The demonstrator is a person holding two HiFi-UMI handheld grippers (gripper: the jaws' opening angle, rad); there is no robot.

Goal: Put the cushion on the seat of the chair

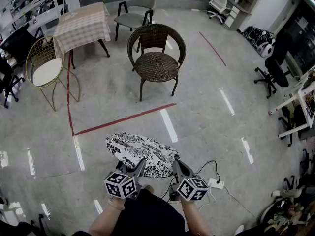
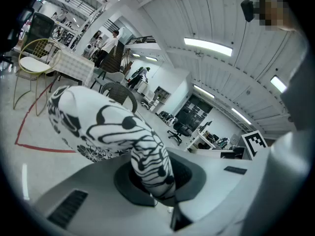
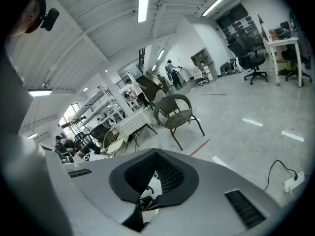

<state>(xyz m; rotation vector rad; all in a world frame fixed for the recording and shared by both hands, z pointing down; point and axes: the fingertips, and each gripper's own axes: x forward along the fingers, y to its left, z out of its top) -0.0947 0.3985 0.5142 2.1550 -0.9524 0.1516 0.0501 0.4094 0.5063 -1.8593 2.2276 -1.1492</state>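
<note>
Gripping the black-and-white patterned cushion (image 1: 140,149) by its near edge with the left tool (image 1: 139,164), shut tight on a bunched fold of the fabric. Pinching the same edge further to the right with the right tool (image 1: 176,164), likewise closed on a sliver of the printed cloth, seen dark and white between its pads in the right gripper view. Held out in front of the body, off the pale polished floor (image 1: 206,117). Round in outline, spreading forward from the two tools and a little past them on either side. Not yet on the seat of the brown wicker chair (image 1: 156,58), and well short of it. Standing farther ahead, that chair, beyond a red tape line (image 1: 125,118) on the floor. Left of it, a gold wire chair (image 1: 45,65) with a white seat, next to a surface (image 1: 83,23) draped in a checked cloth. Behind it, a grey chair (image 1: 135,11) on dark legs. Down by the right tool, on the floor, a white power strip (image 1: 215,183) with a black cable. Off to the right, a black office chair (image 1: 275,70).
</note>
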